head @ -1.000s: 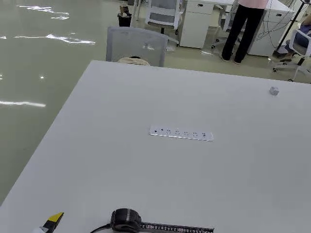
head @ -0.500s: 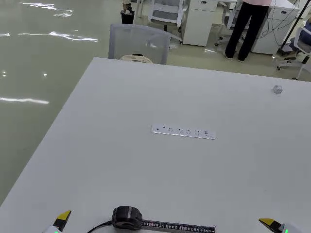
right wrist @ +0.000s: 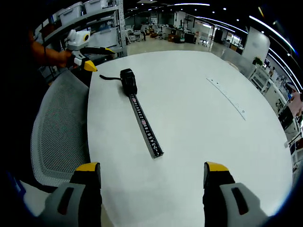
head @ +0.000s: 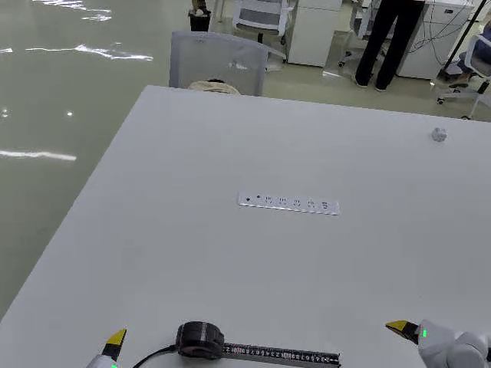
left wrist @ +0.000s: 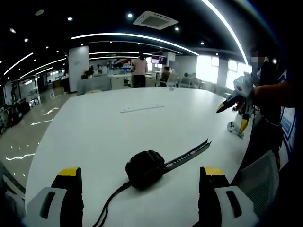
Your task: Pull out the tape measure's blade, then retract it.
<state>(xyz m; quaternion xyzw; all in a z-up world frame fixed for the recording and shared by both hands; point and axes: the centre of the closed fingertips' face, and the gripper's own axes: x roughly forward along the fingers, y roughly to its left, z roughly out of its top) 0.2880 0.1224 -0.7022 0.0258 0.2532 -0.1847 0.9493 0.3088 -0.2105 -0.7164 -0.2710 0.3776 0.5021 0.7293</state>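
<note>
One tape (head: 200, 340), a black case, lies on the white worktop (head: 230, 153) well apart from the strip (head: 288, 204), on the strip's near side. Its blade (head: 280, 355) is out, flat on the worktop, running from the case roughly parallel to the strip. The blade's marks are too small to read in the head view. One black cord (head: 153, 356) leaves the other side of the case and is cut off by the bottom of that view.

In the left gripper view the case (left wrist: 146, 168) sits between the two yellow tips of the left tongs (left wrist: 140, 171). The jaws stand wide and hold nothing. The blade (left wrist: 189, 153) runs off towards the right tongs (left wrist: 232, 118), held in a hand with the jaws parted.

In the right gripper view the blade's free end (right wrist: 156, 152) lies nearest. The right tongs (right wrist: 152, 166) gape wide and empty, and the case (right wrist: 128, 78) lies beyond.

The head view cuts both tongs at its lower edge, leaving one yellow tip of each: left (head: 115, 338), right (head: 403, 328).

One small grey lump (head: 439, 135), too small to make out, rests far beyond the strip. One grey chair (head: 219, 67) stands at the worktop's far end, and a person (head: 383, 38) stands farther off, cut off above the waist.
</note>
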